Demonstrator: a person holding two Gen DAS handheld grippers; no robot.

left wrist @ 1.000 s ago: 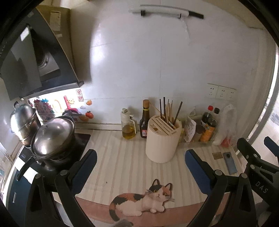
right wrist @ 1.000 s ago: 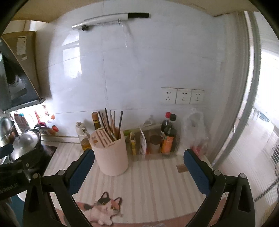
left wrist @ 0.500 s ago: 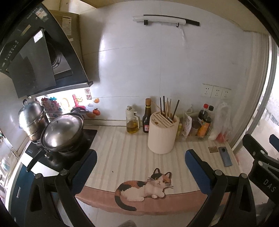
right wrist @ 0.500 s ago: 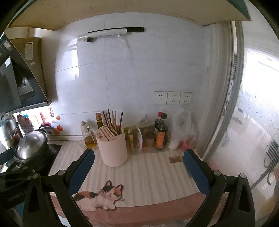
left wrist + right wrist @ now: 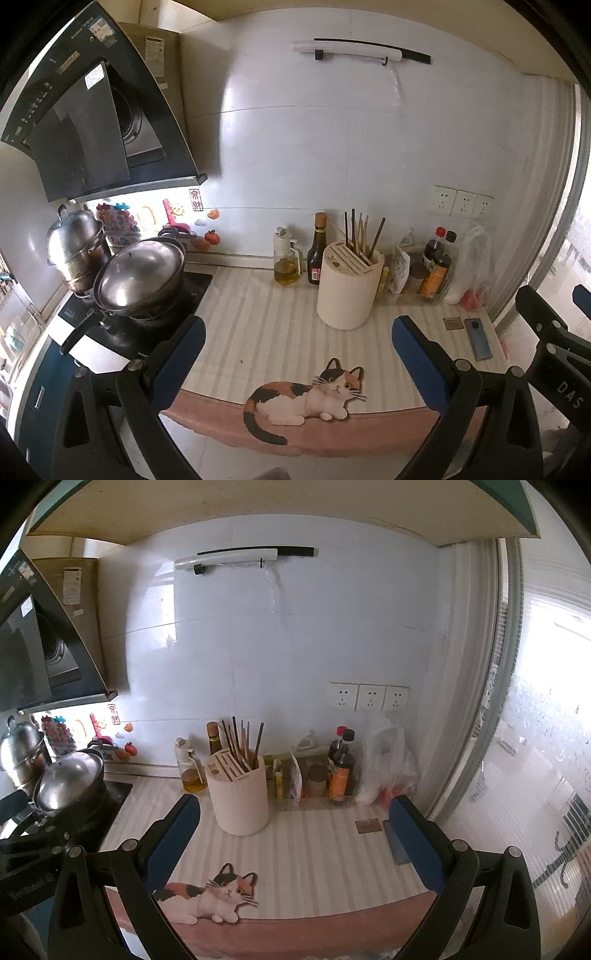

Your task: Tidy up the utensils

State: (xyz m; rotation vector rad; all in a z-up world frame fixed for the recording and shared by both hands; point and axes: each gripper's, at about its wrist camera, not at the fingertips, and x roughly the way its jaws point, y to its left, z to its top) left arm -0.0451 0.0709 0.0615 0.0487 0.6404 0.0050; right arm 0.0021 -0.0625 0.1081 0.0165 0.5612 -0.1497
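- Left gripper (image 5: 297,363), nearest the camera at 6 o'clock, is spread wide with blue pads and holds nothing.
- Right gripper (image 5: 293,840) is likewise spread wide and holds nothing; its black frame shows at 4 o'clock in the left view.
- Between the fingers lies a striped counter mat (image 5: 266,325) with a calico cat picture (image 5: 306,400) at its near edge.
- A blue phone (image 5: 478,338) lies flat on the mat at 3 o'clock, just beside a small brown card (image 5: 453,323).
- Farther in, a cream utensil holder (image 5: 347,286) stands upright on the mat at 12 o'clock from the left gripper, with chopsticks (image 5: 360,236) standing in its rear opening.
- An oil dispenser (image 5: 285,258) and a dark sauce bottle (image 5: 317,251) stand behind it at 11 o'clock, against the wall.
- Lidded steel pots (image 5: 138,273) sit on the stove at 9 o'clock.
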